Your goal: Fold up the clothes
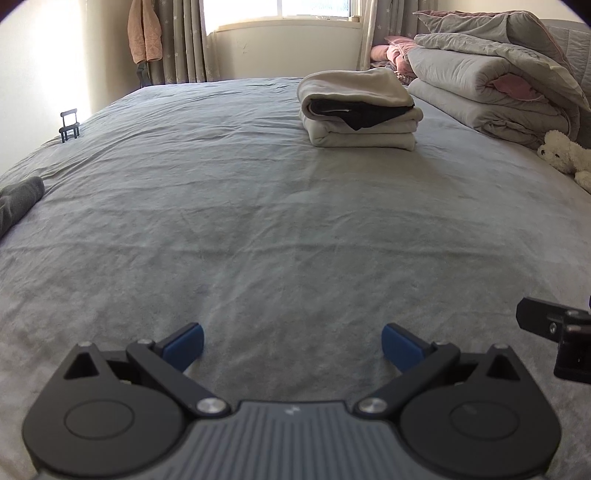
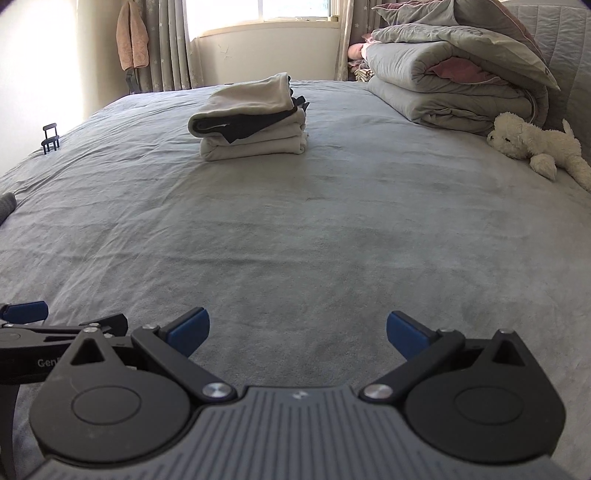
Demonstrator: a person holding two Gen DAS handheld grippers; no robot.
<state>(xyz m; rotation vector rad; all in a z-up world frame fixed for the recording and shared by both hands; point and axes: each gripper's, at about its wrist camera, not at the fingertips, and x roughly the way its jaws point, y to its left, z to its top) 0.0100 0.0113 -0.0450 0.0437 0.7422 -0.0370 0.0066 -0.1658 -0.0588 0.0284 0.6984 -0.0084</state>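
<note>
Well ahead of both tools (empty): folded clothes stack (image 1: pixel 360 109).

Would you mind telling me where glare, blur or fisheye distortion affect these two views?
Left wrist: the window and left wall are blown out, the bed bulges from fisheye, and the stack stays sharp. Right wrist: the window is equally overexposed, corners are vignetted dark, and the plush looks stretched near the edge.

Stack of folded clothes (image 1: pixel 360 109) (image 2: pixel 253 118) on grey bed sheet (image 1: pixel 258 229) (image 2: pixel 295 240), far from cameras: cream garments squared and layered, black garment sandwiched near top, its edge poking out. Dark grey garment (image 1: pixel 18 201) (image 2: pixel 6 206) at left bed edge.
</note>
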